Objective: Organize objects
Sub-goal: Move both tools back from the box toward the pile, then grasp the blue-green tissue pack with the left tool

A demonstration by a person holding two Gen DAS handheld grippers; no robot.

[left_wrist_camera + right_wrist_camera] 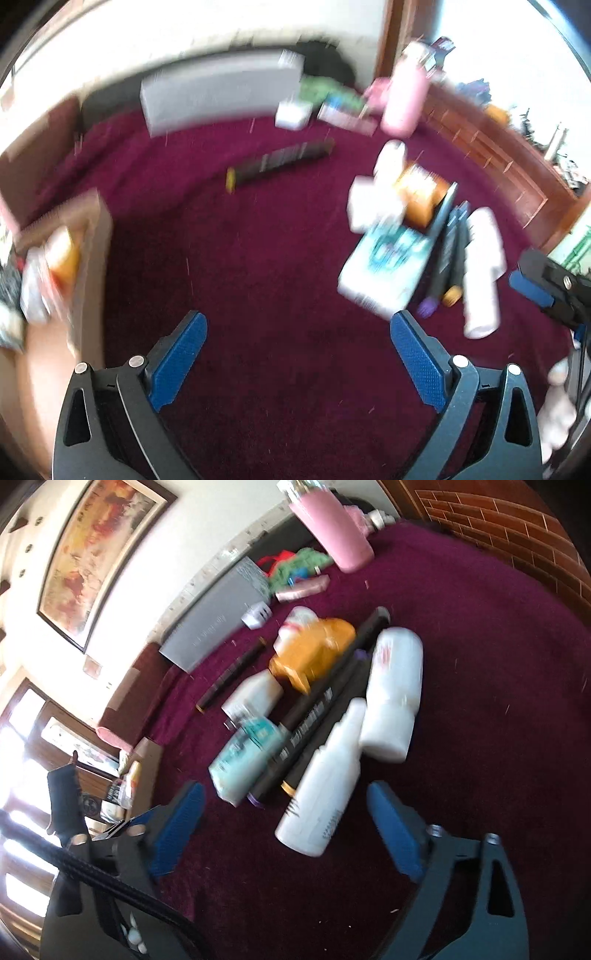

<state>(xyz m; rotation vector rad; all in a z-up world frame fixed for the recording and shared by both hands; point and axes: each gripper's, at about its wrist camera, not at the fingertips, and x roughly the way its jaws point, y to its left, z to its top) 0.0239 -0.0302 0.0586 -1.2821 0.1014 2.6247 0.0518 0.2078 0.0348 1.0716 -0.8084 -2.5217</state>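
A pile of toiletries lies on a maroon cloth: a white bottle, a white jar, two dark tubes, a teal pack and an orange pouch. My right gripper is open and empty just in front of the white bottle. My left gripper is open and empty over bare cloth, left of the same pile, where the teal pack and white bottle show. A cardboard box holding items sits at the left. Both views are blurred.
A grey box, a pink tumbler, a dark comb-like stick and small packs lie at the back. A wooden edge borders the cloth on the right. The right gripper shows at the far right.
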